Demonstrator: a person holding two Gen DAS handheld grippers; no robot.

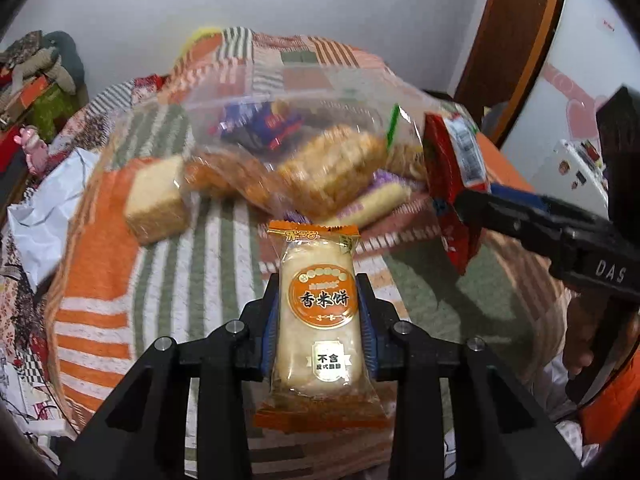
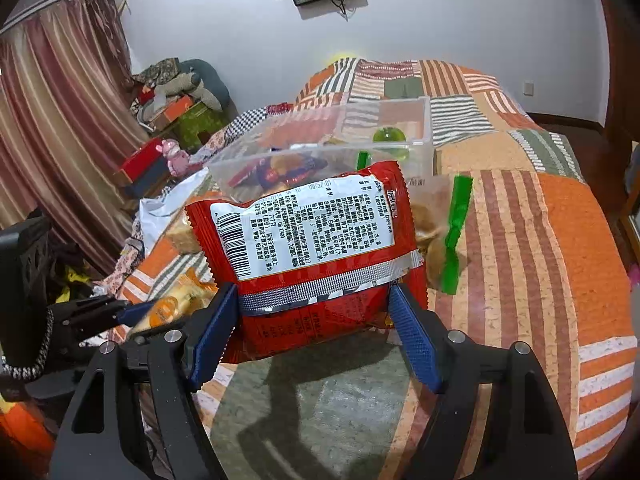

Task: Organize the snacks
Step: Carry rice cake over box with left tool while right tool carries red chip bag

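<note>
With my left gripper [image 1: 319, 312] clamping the rice cracker [image 1: 318, 320] and my right gripper [image 2: 316, 312] holding the red packet [image 2: 312, 240], I should lift both clear over the rim of the clear box [image 2: 420, 144] at upper centre before letting go.

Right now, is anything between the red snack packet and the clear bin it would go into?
Nothing visible blocks it. The right hand-held gripper holds the red snack packet above the blanket, just short of the clear bin. The bin's top is open, with other snacks already inside.

Rice cracker pack [image 1: 318, 312] upright, clamped; red snack pack [image 2: 316, 240] gripped label-up; clear bin [image 2: 340, 148] of snacks mid-bed.
</note>
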